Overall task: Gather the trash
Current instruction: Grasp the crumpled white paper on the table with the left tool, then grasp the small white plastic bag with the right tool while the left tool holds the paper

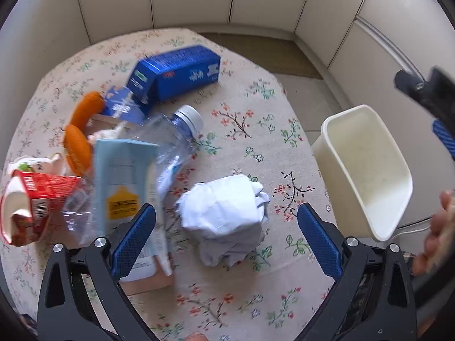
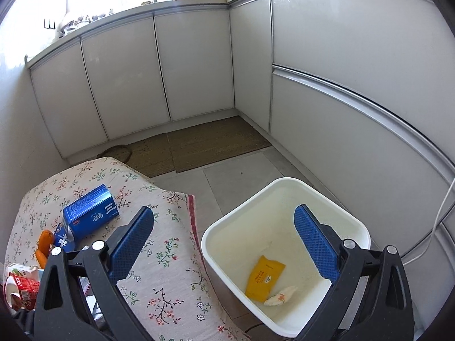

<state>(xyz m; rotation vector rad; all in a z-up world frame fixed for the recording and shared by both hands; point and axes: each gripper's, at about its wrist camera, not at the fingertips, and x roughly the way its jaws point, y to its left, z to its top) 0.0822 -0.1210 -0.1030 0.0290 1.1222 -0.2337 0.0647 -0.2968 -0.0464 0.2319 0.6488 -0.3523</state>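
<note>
A crumpled white paper ball (image 1: 227, 213) lies on the floral tablecloth (image 1: 256, 113). My left gripper (image 1: 226, 216) is open, its blue fingers either side of the ball and a little above it. Left of it lie a clear plastic bottle (image 1: 170, 142), a pale blue carton (image 1: 122, 182), a red carton (image 1: 31, 201) and a blue carton (image 1: 176, 71). The white bin (image 2: 284, 241) stands beside the table and holds a yellow packet (image 2: 264, 278) and a small wrapper (image 2: 281, 295). My right gripper (image 2: 224, 228) is open and empty above the bin's rim.
Orange items (image 1: 79, 130) and a cardboard piece (image 1: 148, 281) lie among the trash at the table's left. White cabinets (image 2: 199, 56) surround a tiled floor with a brown mat (image 2: 199, 147). The bin also shows in the left wrist view (image 1: 364, 170). A white cable (image 2: 438, 221) runs along the right cabinet.
</note>
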